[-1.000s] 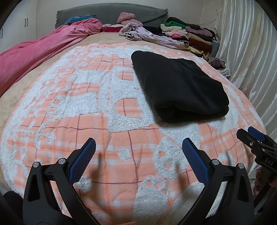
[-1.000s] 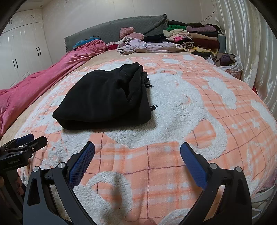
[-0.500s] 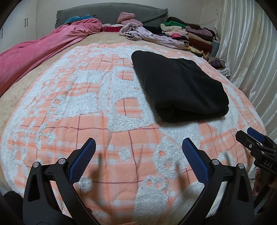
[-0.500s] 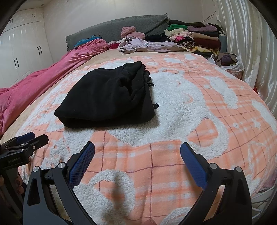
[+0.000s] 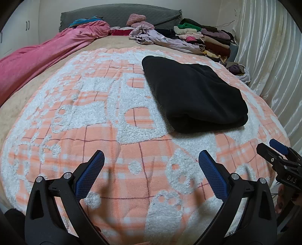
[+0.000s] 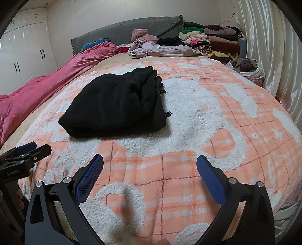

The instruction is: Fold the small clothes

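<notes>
Right now I have both tools held low over the near edge of the peach-and-white blanket [image 5: 79, 116], and neither touches cloth. My left gripper [image 5: 151, 160] is spread wide with nothing between its blue pads; my right gripper [image 6: 150, 163] is just as wide and just as empty.

The black garment [image 5: 194, 94] lies already folded into a thick bundle on the blanket, beyond both tools and nearer the curtain [image 5: 273, 56] side. From the right wrist view its far end shows loose bunched layers and small dark tags or ties poking out beside it.

My worry is that bundle. If I pinch only the top layer, I expect the fold to peel open as it lifts; the fleece looks thick and soft, so a shallow bite may slip. The fluffy blanket could also get caught in the pads if I go in too low.

Beyond the garment, toward the grey headboard [image 5: 120, 13], lies a heap of unfolded clothes [image 5: 158, 36], with a folded stack [image 5: 203, 35] next to it by the curtain. A pink quilt [image 5: 41, 58] runs along the blanket's opposite side. Nothing lies between my tools and the garment.
</notes>
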The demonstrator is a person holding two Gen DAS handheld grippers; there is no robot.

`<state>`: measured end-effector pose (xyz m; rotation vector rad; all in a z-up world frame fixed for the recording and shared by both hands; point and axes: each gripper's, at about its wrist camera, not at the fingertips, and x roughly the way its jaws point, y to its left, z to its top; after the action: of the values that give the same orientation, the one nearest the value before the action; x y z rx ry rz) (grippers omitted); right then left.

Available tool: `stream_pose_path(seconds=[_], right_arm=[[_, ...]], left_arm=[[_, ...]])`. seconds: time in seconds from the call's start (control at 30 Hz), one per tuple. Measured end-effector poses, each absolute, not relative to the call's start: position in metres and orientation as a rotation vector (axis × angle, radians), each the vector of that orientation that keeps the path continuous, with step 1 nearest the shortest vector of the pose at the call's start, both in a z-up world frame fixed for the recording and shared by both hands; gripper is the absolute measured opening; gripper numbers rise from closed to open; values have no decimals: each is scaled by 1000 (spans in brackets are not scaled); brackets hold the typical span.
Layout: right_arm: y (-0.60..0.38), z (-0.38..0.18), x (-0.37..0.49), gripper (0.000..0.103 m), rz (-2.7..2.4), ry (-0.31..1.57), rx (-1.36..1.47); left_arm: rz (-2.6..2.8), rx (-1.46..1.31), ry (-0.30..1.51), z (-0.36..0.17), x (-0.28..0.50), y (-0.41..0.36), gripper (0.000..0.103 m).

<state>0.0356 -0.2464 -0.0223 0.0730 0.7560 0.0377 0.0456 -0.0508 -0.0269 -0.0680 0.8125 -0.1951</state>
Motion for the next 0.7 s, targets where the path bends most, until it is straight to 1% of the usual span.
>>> stream_pose_path(seconds=[0.47,0.63,0.7], right_arm=[[-268,-27,29,98,-53,776,97],[-325,-28,8,98,-273,767,125],[-358,-28,-7,98,-391,758,135]], left_arm=[[-201,-58,853,-32,47,-47,94],[-147,-96,899,-35,54,-23,93],[-108,-128,896,-32,62,4,93]])
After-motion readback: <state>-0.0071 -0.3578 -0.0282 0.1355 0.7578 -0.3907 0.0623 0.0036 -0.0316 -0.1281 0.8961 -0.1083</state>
